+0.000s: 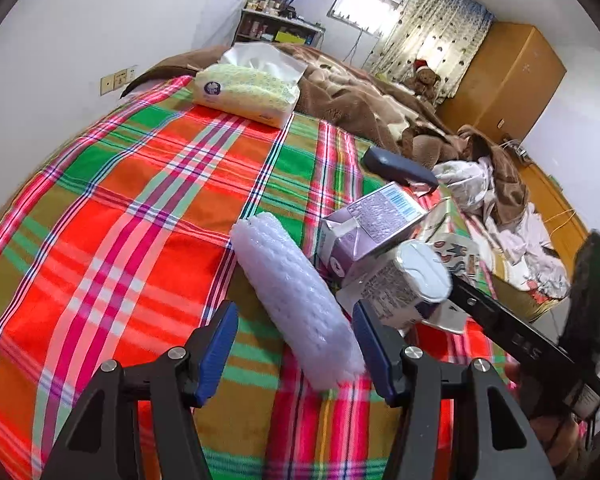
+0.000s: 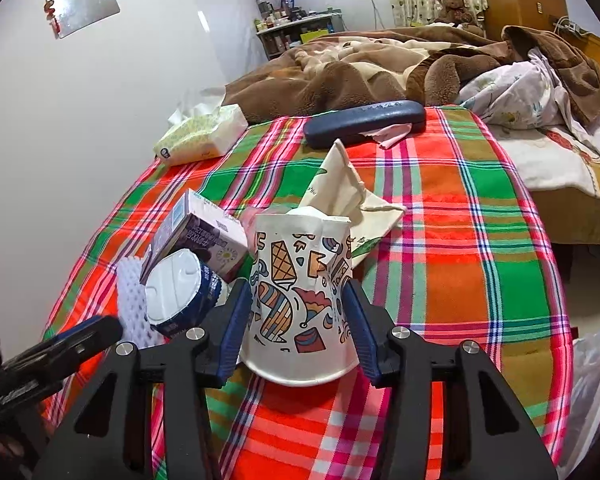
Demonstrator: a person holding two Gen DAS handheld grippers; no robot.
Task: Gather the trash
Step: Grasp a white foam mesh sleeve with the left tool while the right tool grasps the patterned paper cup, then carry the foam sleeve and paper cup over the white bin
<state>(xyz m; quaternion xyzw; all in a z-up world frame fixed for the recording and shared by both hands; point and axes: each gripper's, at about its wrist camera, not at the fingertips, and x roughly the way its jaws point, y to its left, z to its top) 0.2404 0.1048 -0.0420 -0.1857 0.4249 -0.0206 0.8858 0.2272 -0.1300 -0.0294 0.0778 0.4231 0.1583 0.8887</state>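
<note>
On the plaid sheet (image 1: 140, 208) lies a heap of trash. A white foam net roll (image 1: 296, 300) slants between the blue pads of my left gripper (image 1: 298, 354); it lies against the right pad, well clear of the left one, so the gripper is open. My right gripper (image 2: 298, 332) is shut on a paper cup with colourful drawings (image 2: 300, 288), a pad pressing each side. Just left of the cup are a foil-lidded yogurt pot (image 2: 176, 292) and a purple carton (image 2: 204, 236). A cream cloth bag (image 2: 340, 188) pokes up behind the cup.
A dark blue glasses case (image 2: 364, 122) and a tissue pack (image 2: 200, 136) lie farther back. A brown blanket (image 2: 340, 72) covers the bed's far end. White bedding (image 2: 540, 128) lies to the right. A translucent plastic bag (image 2: 596, 380) hangs past the bed's right edge.
</note>
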